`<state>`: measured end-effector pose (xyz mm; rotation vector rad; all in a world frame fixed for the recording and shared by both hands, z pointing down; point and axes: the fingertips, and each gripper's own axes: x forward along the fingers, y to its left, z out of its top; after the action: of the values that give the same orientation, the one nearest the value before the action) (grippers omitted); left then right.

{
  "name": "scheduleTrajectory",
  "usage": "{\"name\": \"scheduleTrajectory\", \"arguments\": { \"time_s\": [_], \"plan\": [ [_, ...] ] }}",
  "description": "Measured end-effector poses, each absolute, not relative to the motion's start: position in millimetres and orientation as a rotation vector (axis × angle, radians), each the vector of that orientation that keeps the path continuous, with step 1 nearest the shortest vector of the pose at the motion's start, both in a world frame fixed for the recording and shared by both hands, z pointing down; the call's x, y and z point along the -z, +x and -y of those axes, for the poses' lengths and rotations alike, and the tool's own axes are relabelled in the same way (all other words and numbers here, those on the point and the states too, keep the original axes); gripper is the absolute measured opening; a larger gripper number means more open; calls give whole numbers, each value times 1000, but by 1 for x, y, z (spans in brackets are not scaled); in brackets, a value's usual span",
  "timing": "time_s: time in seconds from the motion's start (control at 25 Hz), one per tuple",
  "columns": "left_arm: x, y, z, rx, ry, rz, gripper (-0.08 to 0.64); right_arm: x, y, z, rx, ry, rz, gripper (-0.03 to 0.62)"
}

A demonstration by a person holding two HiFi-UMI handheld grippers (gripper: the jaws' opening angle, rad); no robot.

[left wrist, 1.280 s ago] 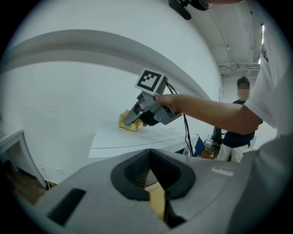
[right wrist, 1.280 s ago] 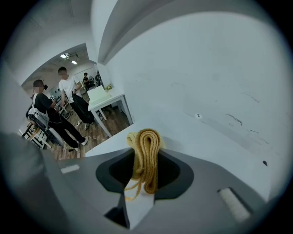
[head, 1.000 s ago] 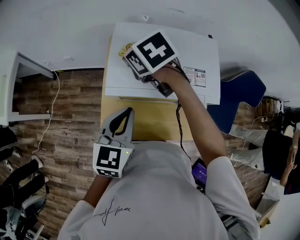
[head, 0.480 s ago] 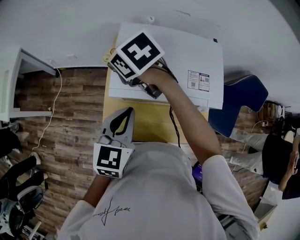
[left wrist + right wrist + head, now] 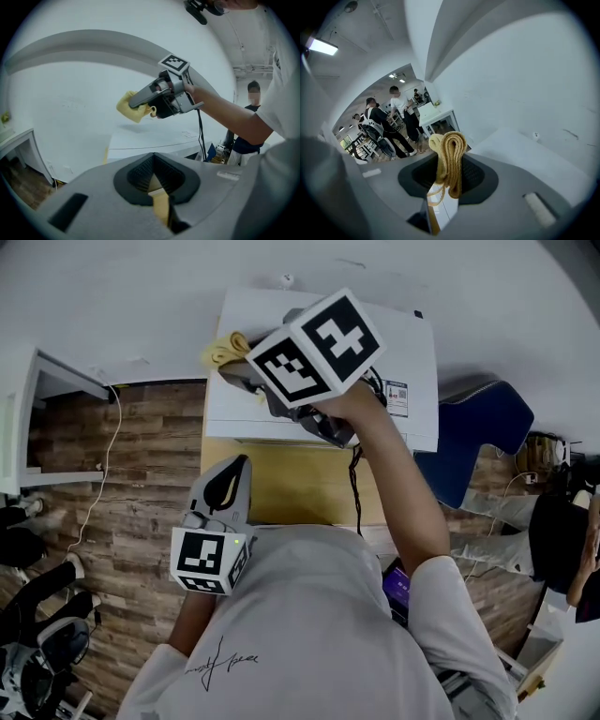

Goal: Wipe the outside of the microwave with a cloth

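Wall (image 5: pixel 141 296): white and plain, behind everything.
Floor (image 5: pixel 131 484): dark wood planks, with a thin cord (image 5: pixel 98 474) trailing over them on the left.
Microwave (image 5: pixel 412 343): white box on the table, back to the wall, with a sticker (image 5: pixel 397 395) on its top near the right edge.
Table (image 5: pixel 291 484): yellowish top, showing in front of the microwave.
Chair (image 5: pixel 478 432): blue, just right of the microwave.
People (image 5: pixel 393 122): a few standing far off across the room, seen in the right gripper view.
Right gripper (image 5: pixel 246 369): held out over the microwave's top, toward its left side, jaws clenched on the cloth.
Left gripper (image 5: pixel 236 470): low by the white shirt (image 5: pixel 309 634), over the table's left front, well apart from the microwave. Its jaws are pressed together with nothing between them.
Cloth (image 5: pixel 225 352): yellow, bunched in folds, sticking out past the right jaws' tips at the top's left edge. In the left gripper view it hangs clear of the white surface, its shadow beneath.
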<state>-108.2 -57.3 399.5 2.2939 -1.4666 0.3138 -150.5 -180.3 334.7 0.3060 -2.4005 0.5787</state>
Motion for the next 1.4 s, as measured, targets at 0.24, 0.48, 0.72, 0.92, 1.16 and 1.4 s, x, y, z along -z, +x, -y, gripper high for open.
{"name": "scheduleTrajectory", "arguments": {
  "time_s": [0.24,0.48,0.72,0.92,1.16,1.4],
  "plan": [
    [-397,-93,58,-337,2342,1436,-5,-333,-71,188,-568,481,2349,121],
    [-391,-55,57,-355,2434,1332,-5,-338,20,193,-599,684,2275,120],
    [-389,-27,50,-362,2480,1266,-5,-347,110,193,-598,886,2146,120],
    [-388,-11,48,-355,2505,1233,-5,-362,166,187,-592,993,2027,120],
    [-385,1,49,-355,2524,1203,-5,-370,207,180,-599,1077,1943,120],
    [-387,3,48,-366,2526,1189,-5,-381,222,174,-589,1102,1867,120]
  ]
}}
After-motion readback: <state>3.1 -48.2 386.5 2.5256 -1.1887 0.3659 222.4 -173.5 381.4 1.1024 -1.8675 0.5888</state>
